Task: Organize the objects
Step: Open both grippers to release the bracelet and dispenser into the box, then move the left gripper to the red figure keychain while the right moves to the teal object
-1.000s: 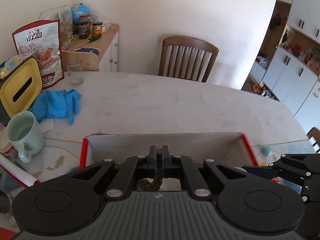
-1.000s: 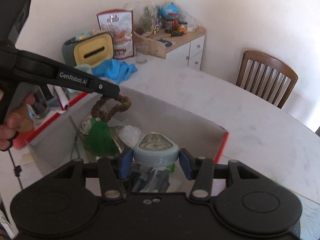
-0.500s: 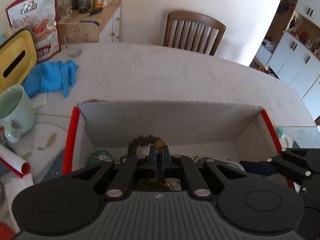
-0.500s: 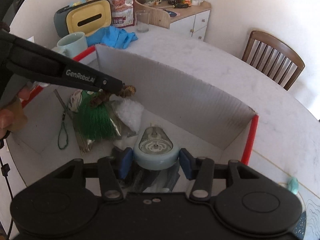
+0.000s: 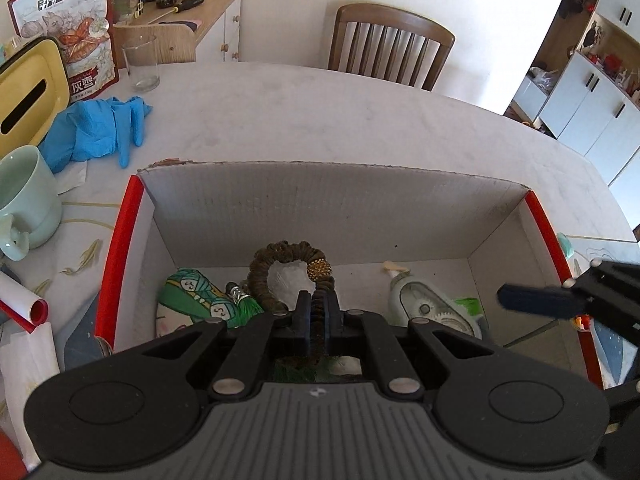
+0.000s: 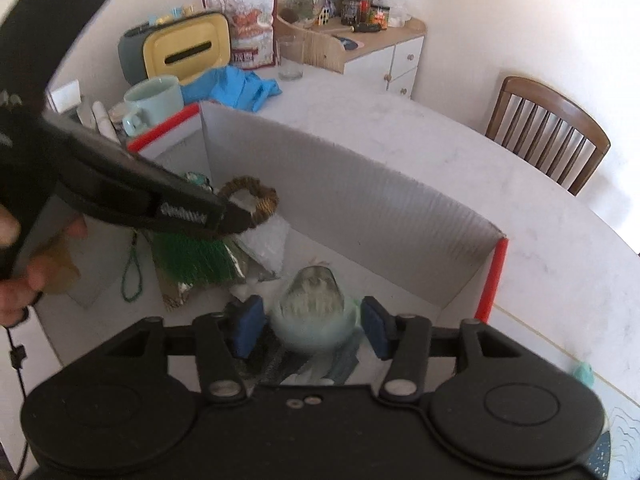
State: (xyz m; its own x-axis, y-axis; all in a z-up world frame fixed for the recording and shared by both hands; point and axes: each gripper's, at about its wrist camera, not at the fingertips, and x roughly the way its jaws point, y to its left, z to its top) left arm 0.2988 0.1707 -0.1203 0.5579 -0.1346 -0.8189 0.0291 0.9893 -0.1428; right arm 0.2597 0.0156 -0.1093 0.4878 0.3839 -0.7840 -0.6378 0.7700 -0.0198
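Note:
My left gripper (image 5: 316, 306) is shut on a brown braided hair tie (image 5: 280, 264) with a gold bead and holds it inside the white cardboard box (image 5: 332, 208); the tie also shows in the right wrist view (image 6: 256, 200). My right gripper (image 6: 308, 326) is open over the box. The pale blue gadget (image 6: 316, 304) lies blurred between its blue pads (image 6: 248, 324), free of them. In the left wrist view the gadget (image 5: 424, 304) rests on the box floor at the right. A green tassel (image 6: 192, 256) and a green patterned pouch (image 5: 192, 292) lie in the box.
A mint mug (image 5: 24, 200), blue gloves (image 5: 96, 128), a yellow tissue box (image 5: 24, 92), a glass (image 5: 140, 64) and a snack bag (image 5: 68, 28) stand on the table's left. A wooden chair (image 5: 392, 44) is beyond the table. A rolled paper (image 5: 24, 304) lies left of the box.
My left gripper lowered the hair tie deeper into the box. My right gripper opened and let the pale blue gadget go onto the box floor.

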